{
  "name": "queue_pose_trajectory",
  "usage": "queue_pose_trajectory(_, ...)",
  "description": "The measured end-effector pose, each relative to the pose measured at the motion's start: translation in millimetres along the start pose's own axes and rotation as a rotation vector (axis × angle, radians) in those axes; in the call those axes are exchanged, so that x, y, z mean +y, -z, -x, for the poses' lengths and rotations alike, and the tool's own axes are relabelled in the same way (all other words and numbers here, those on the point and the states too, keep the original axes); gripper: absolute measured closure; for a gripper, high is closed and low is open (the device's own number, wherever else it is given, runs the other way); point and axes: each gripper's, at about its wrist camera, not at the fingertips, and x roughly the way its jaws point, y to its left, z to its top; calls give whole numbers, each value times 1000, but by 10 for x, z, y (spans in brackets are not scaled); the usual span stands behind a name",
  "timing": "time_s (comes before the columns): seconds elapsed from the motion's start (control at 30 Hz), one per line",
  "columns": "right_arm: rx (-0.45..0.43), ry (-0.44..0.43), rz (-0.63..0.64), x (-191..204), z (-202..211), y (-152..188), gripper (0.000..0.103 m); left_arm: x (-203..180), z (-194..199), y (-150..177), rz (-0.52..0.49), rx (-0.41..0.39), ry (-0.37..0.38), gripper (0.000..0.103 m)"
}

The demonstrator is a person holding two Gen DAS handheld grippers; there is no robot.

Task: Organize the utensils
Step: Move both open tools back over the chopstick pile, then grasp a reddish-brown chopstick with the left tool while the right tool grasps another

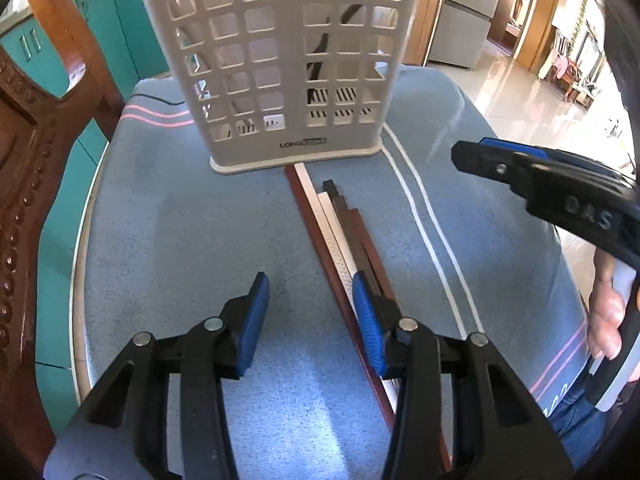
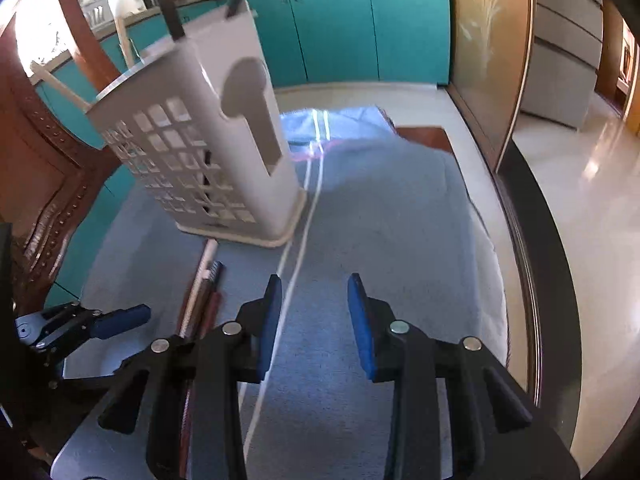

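A white slotted utensil holder [image 1: 280, 64] stands upright on the blue towel [image 1: 180, 220]; it also shows in the right wrist view [image 2: 208, 152] with dark and white utensils sticking out of its top. A bundle of chopsticks [image 1: 344, 240], red-brown, white and dark, lies on the towel in front of the holder; it also shows in the right wrist view [image 2: 204, 292]. My left gripper [image 1: 312, 320] is open and empty, its right finger over the bundle. My right gripper [image 2: 314, 320] is open and empty above the towel, right of the bundle.
A carved wooden chair [image 1: 36, 168] stands at the left. Teal cabinets [image 2: 360, 20] line the back. The table edge [image 2: 524, 240] runs along the right, with shiny floor beyond. The towel has white stripes [image 1: 424, 224].
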Motion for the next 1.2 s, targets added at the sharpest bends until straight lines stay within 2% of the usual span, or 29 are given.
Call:
queue_pose_trajectory(0.2, 71, 18, -6, 49, -151, 202, 67, 20, -18, 6, 7, 6, -6, 58)
queue_pose_trajectory(0.3, 69, 23, 10, 106, -143, 218, 63, 71, -29, 50, 1, 47, -52, 58)
queue_pose_trajectory(0.43, 72, -10, 33, 172, -139, 258, 62, 199, -8, 97, 18, 60, -60, 58)
queue_pose_trajectory(0.6, 98, -104, 144, 503, -138, 322, 63, 479, 50, 127, 74, 62, -102, 59)
queue_pose_trajectory(0.8, 113, -116, 279, 872, -150, 465, 61, 726, 115, 99, 127, 26, -141, 59)
queue_pose_trajectory(0.93, 114, -112, 301, 897, -191, 469, 62, 795, 162, 84, 143, 11, -145, 59)
queue_pose_trajectory(1.0, 118, -137, 302, 898, -178, 481, 72, 829, 167, 78, 146, 9, -143, 59)
queue_pose_trajectory(1.13, 114, -149, 294, 895, -209, 463, 75, 802, 223, 93, 140, 9, -141, 59)
queue_pose_trajectory(1.17, 114, -158, 284, 885, -205, 461, 87, 812, 222, 90, 140, 8, -140, 59)
queue_pose_trajectory(1.2, 105, -155, 277, 865, -182, 453, 94, 808, 210, 63, 139, 6, -138, 59)
